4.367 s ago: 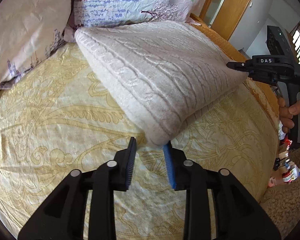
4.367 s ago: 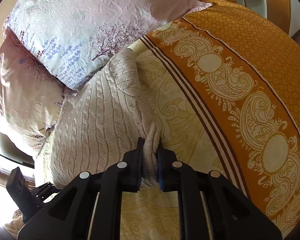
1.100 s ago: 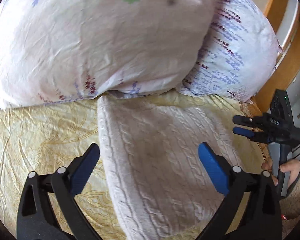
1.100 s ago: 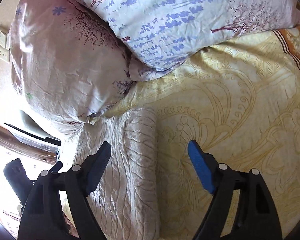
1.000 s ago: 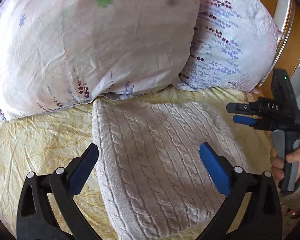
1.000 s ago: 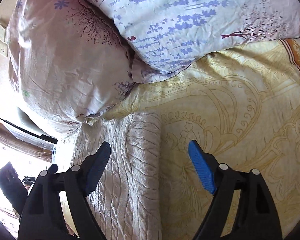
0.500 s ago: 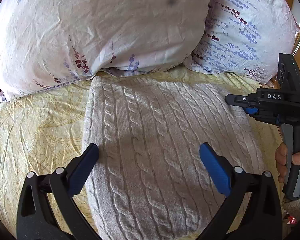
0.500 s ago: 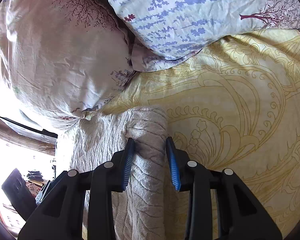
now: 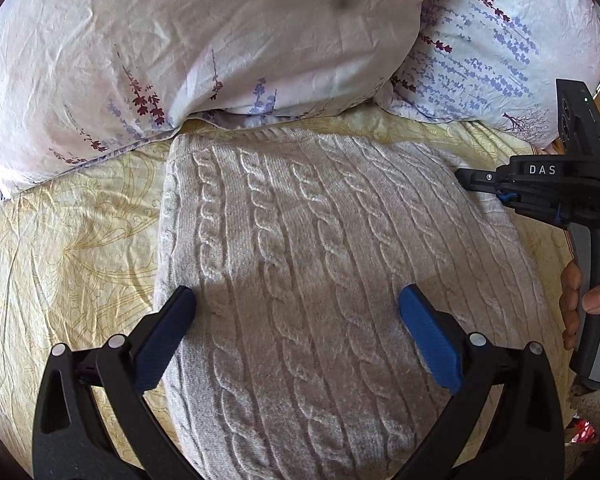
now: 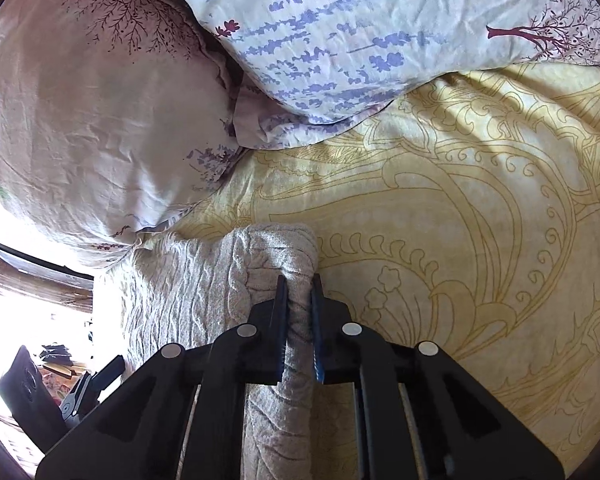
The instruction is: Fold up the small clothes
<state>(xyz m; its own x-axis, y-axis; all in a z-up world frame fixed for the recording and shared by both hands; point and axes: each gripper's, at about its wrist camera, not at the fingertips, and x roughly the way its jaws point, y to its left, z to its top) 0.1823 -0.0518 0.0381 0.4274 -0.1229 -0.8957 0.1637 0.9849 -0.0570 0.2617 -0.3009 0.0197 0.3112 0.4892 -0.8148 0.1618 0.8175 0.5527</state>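
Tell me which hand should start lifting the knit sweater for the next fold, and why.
Right. The right tongs are already shut on the sweater's edge, so they can probably lift at once. The left tongs stand wide open over its middle, gripping nothing, and would first need to close on an edge.

Bright daylight fills both views, and the pictures are sharp in the middle. The window area (image 10: 28, 312) at the lower left of the right wrist view is blown out white. Fisheye bending curves the edges, with dark vignette corners.
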